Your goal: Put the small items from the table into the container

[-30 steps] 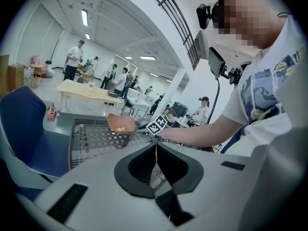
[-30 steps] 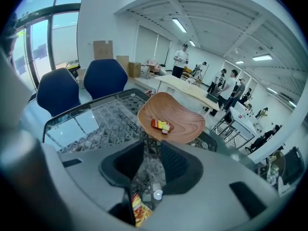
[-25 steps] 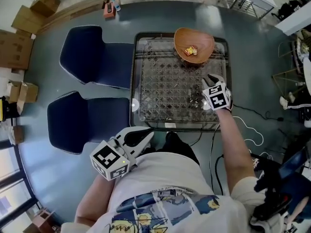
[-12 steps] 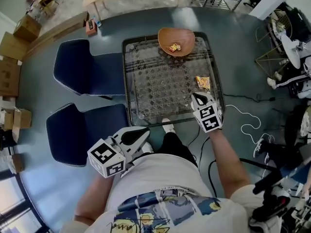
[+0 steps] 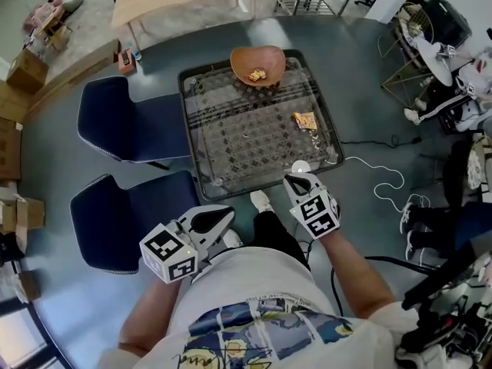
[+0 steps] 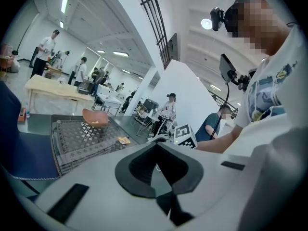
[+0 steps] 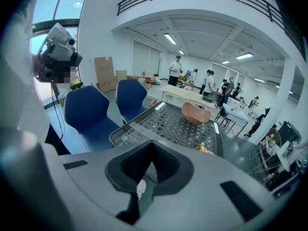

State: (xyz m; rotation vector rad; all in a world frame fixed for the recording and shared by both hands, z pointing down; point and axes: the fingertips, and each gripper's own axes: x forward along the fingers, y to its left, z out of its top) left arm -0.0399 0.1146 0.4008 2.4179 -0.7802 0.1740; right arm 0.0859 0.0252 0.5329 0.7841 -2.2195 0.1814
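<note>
You now pinch a small white bit [image 7: 140, 189] in your right gripper [image 5: 296, 181], which has pulled back low in the frame, off the table [image 5: 231, 141]. Next it goes to the orange bowl [image 5: 257, 64] up top. A yellow packet [image 5: 305, 120] still waits at the right. Your left gripper [image 5: 224, 217] has its jaws pressed together, empty.

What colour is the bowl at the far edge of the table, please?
The bowl is orange-brown, which shows best in the head view.
</note>
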